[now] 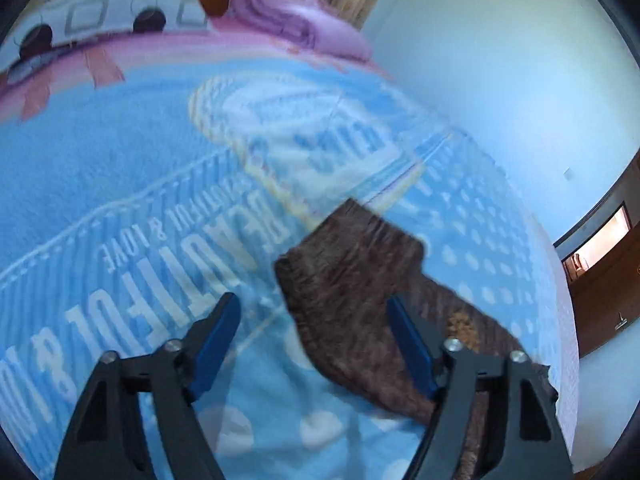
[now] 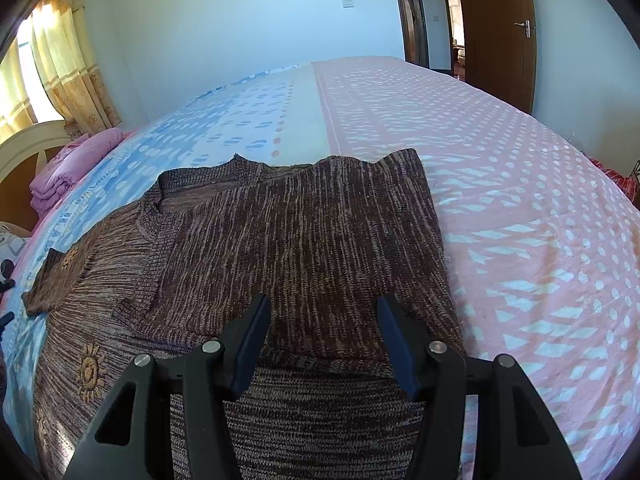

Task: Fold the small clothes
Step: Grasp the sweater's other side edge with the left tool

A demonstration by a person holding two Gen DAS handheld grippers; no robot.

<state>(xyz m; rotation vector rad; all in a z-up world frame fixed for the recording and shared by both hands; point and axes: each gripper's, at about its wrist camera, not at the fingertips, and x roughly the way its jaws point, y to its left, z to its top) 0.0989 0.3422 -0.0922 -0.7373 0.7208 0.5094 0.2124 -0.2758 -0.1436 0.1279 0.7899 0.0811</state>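
A brown knitted sweater [image 2: 288, 240] with sun motifs lies on the bed. Its right side is folded over the body, and its left sleeve [image 2: 56, 280] lies spread on the blue part of the sheet. My right gripper [image 2: 324, 320] is open and empty, just above the folded part near the hem. My left gripper [image 1: 312, 316] is open and empty, with the sleeve [image 1: 352, 304] lying between and beyond its fingers. The left wrist view is blurred.
The bed sheet is blue [image 1: 120, 184] on one side and pink with white dots [image 2: 500, 200] on the other. A folded pink blanket [image 2: 76, 168] lies by the headboard. A curtain [image 2: 68, 64] hangs at the left and a wooden door [image 2: 500, 32] stands behind.
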